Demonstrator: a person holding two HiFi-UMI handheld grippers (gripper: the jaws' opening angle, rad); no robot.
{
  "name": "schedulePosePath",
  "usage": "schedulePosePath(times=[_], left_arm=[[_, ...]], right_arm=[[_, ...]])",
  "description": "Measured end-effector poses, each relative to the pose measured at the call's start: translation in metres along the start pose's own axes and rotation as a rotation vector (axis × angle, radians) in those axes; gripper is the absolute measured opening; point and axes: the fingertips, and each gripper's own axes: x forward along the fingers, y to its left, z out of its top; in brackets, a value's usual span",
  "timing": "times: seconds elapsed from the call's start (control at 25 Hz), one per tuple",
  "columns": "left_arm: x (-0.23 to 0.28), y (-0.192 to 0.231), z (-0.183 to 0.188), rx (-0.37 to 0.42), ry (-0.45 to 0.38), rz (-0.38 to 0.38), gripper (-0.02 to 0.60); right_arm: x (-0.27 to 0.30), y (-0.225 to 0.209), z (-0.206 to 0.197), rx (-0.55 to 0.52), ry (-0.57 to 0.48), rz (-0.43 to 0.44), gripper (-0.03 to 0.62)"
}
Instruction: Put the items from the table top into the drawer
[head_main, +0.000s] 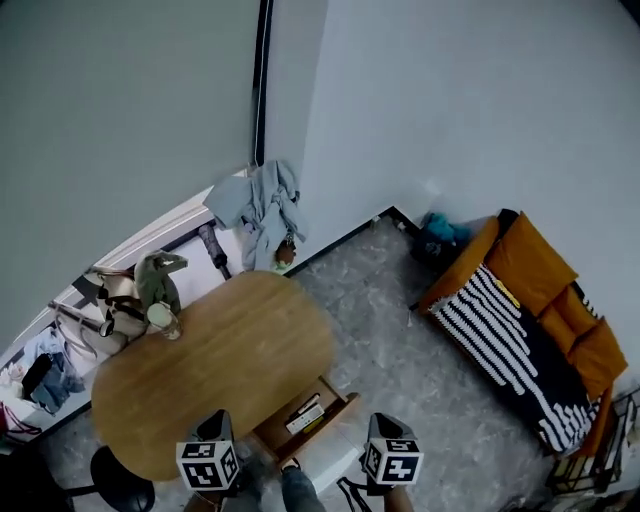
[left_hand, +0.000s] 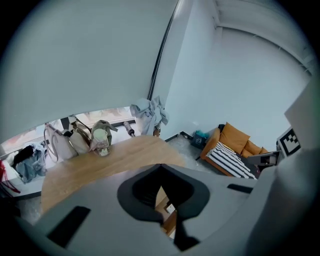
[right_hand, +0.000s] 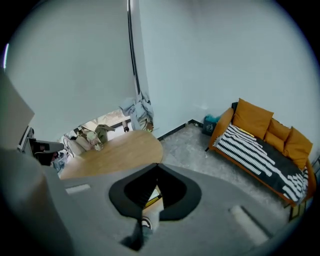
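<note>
Fingers (left_hand: 142, 200) of my left gripper (left_hand: 161, 166) are pressed together on nothing, and the right gripper (right_hand: 158, 165) is the same. I see the oval wooden table (head_main: 220, 370), its open drawer (head_main: 338, 405) holding a white box (head_main: 305, 415), and a jar (head_main: 165, 320) on the far edge.
</note>
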Motion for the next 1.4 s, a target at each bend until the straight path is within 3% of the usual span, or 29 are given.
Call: schedulePosePath(times=[0.32,0.56,1.4], left_arm=[[-0.052,-0.035,0.057,0.107,-0.148,-0.044,-0.008],[-0.059,-0.047,0.088,0.130,-0.222,-0.066,-0.008],[-0.062,-0.058,0.095,0.175,-0.221,-0.097,-0.008]], right_arm=[[-0.069,-0.012,0.038,0.050,-0.176,-0.002,0.006],[-0.085,-0.022,0.053,0.051,-0.235,-0.026,0.006],[-0.097,-0.010,0.066,0.016,-0.257,-0.042,0.005]])
